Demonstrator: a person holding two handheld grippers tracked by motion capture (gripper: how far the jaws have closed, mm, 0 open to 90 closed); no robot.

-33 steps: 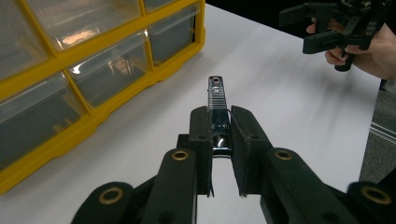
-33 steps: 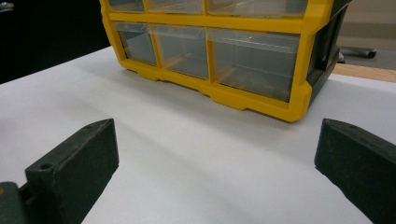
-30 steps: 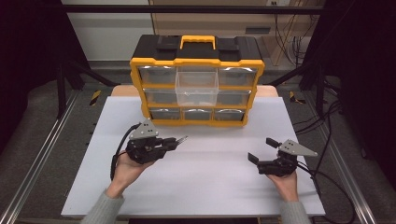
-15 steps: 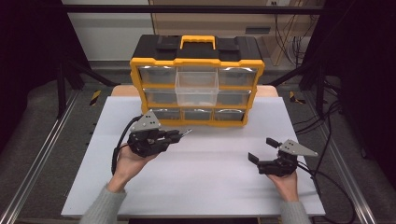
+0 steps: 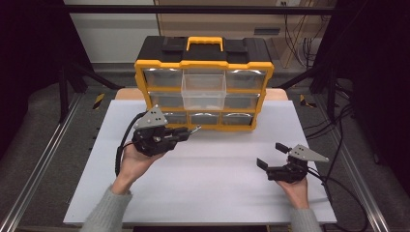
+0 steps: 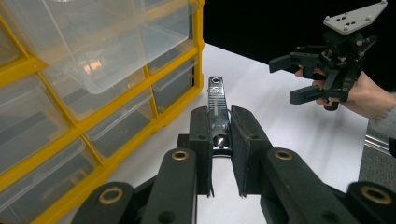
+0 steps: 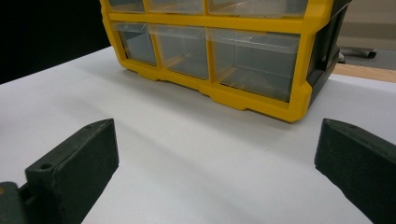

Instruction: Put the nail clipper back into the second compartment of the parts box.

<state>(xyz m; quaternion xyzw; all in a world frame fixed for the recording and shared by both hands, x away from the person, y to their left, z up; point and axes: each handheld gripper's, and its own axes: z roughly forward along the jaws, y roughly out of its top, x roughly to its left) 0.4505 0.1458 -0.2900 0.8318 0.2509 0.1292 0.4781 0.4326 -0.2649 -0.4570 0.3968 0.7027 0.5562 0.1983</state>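
Note:
A yellow and black organizer (image 5: 204, 79) with clear drawers stands at the back of the white table (image 5: 203, 164). Its top middle drawer (image 5: 203, 92) is pulled out. My left gripper (image 5: 186, 134) is shut on a small shiny metal bar (image 6: 217, 107), whose tip (image 5: 195, 129) points toward the bottom row of drawers. The bar hangs above the table, just in front of the organizer (image 6: 93, 93). My right gripper (image 5: 271, 155) rests low on the table at the right, jaws wide open with nothing between them; the left gripper view shows the right gripper (image 6: 299, 77) too. The organizer's lower drawers (image 7: 224, 51) lie ahead of it.
The table's near half is bare white surface. Metal rails (image 5: 43, 159) run along the left side and cables (image 5: 338, 145) trail off the right edge. A dark floor and stands surround the table.
My left gripper has risen and moved forward toward the organizer with the metal bar in its jaws. The right gripper has stayed put.

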